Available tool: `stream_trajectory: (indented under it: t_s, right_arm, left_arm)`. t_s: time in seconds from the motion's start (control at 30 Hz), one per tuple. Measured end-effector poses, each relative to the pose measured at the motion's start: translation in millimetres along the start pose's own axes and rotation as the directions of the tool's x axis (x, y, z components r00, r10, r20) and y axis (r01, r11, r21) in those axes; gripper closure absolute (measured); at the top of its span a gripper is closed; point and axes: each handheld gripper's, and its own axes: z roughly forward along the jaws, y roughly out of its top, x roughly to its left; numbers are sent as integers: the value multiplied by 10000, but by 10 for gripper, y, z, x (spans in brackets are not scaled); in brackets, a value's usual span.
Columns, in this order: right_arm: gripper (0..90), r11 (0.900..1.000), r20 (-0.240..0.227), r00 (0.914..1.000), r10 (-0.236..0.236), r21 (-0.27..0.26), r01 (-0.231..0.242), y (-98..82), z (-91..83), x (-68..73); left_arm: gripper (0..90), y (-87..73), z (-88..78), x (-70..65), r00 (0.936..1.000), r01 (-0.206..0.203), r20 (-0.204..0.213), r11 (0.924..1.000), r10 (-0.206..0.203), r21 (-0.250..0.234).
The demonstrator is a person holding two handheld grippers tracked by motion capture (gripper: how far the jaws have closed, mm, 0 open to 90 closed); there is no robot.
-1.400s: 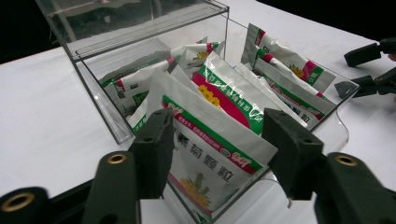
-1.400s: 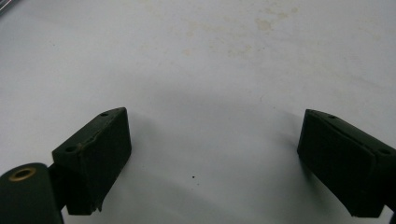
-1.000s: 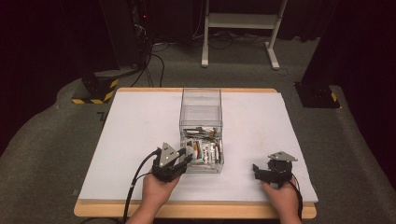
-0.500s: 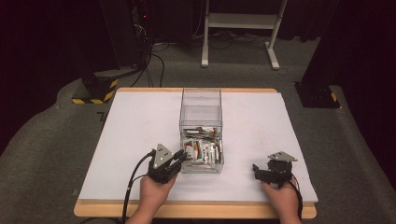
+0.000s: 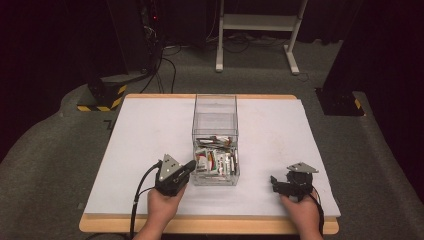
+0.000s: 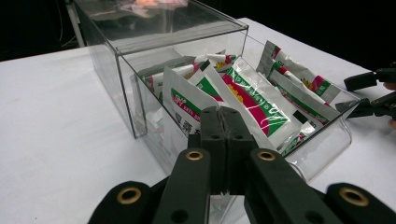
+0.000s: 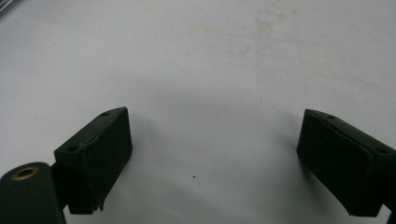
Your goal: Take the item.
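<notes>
With the left tool (image 6: 226, 122) just closed on nothing beside the clear box (image 5: 215, 107), it should be reopened over one sachet (image 6: 250, 95); the right tool (image 7: 215, 158) is kept wide open and unladen on the counter (image 5: 145, 135).

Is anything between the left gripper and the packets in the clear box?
Yes. The left gripper is shut, its jaws having just closed with nothing between them, outside the clear box. The box's near wall stands between it and the packets.

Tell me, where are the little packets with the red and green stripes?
The packets lie inside the clear box, at its near end in the middle of the white table, just right of the left gripper in the high view.
</notes>
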Motion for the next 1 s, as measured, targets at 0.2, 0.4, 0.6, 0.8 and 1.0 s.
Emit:
stream_trajectory:
  t_s: [0.2, 0.4, 0.6, 0.8, 1.0]
  right_arm:
    - [101, 10000, 3, 10000, 2, 0, -2, 0, 0, 1]
    - [101, 10000, -3, 10000, -9, -1, 9, 0, 1, -1]
    - [100, 10000, -2, 10000, -3, -1, 3, 0, 1, -1]
    - [101, 10000, 9, 10000, 2, -2, -2, 0, -1, 2]
    - [101, 10000, 9, 10000, -29, -5, 29, -1, 0, 0]
  left_arm:
    - [893, 11, -24, 6, 10000, 29, 20, 9998, -29, -184]
    - [895, 35, -44, 23, 10000, 40, 49, 9989, -37, -459]
    - [897, 89, -118, 39, 10000, 97, 24, 9959, -95, -895]
    - [899, 139, -198, 57, 10000, 76, -1, 9905, -77, -1373]
    - [900, 178, -233, 70, 9999, 138, 55, 9868, -131, -1615]
